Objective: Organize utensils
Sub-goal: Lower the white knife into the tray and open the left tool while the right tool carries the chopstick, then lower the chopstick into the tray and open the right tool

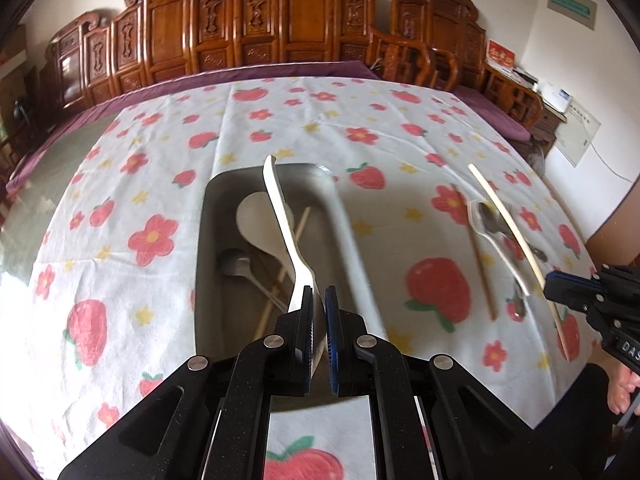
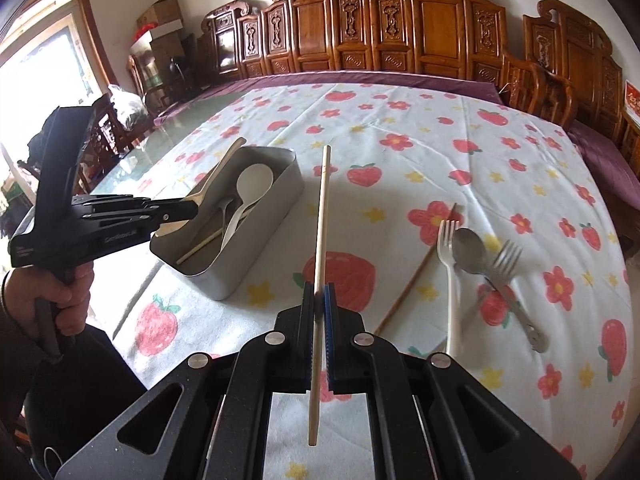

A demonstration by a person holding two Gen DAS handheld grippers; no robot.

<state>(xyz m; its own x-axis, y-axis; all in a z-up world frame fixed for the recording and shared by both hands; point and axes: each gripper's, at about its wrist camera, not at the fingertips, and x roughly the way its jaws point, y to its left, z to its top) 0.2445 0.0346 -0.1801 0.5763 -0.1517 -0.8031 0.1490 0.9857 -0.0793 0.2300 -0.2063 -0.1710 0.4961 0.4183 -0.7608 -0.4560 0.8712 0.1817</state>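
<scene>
A grey metal utensil box (image 1: 348,236) (image 2: 276,200) stands on the strawberry tablecloth. It holds a white spoon (image 1: 256,220) (image 2: 250,184), a metal spoon (image 1: 236,266) and a chopstick (image 2: 200,246). My left gripper (image 1: 319,294) (image 2: 192,210) is shut on a white utensil (image 1: 280,216), held over the box. My right gripper (image 2: 320,292) (image 1: 550,284) is shut on a pale chopstick (image 2: 322,224) (image 1: 508,220), held above the cloth to the right of the box. A white fork (image 2: 450,276), metal spoon (image 2: 470,252), metal fork (image 2: 510,284) and a brown chopstick (image 2: 416,276) lie on the cloth at the right.
The table (image 2: 168,136) carries a flowered cloth (image 1: 320,120) over a purple one. Carved wooden chairs (image 2: 420,32) line the far side. Boxes (image 2: 160,20) stand by the window at the left.
</scene>
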